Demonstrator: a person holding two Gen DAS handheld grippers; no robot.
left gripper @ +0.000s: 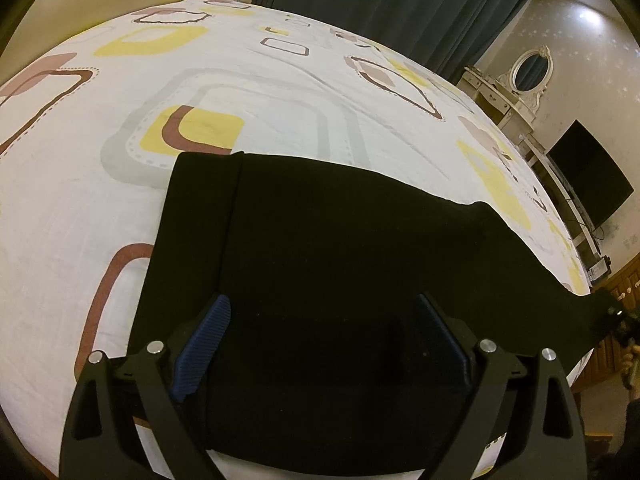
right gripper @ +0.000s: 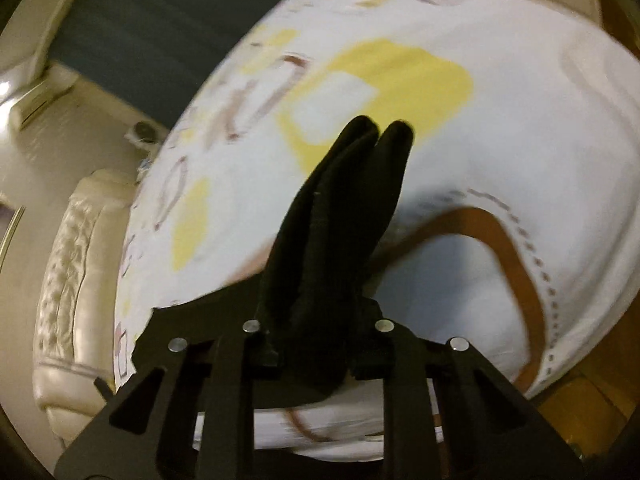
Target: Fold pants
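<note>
Your left hand-held gripper (left gripper: 320,344) hovers spread wide over the black pants (left gripper: 320,240) on the bed (left gripper: 280,80); your right hand-held gripper (right gripper: 320,344) pinches their bunched end.

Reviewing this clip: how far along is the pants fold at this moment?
Done: pants lie doubled lengthwise on the bed. In hand: right gripper is shut on bunched black cloth, apparently the leg end; left gripper is open over the near part. Left: folding across.
</note>
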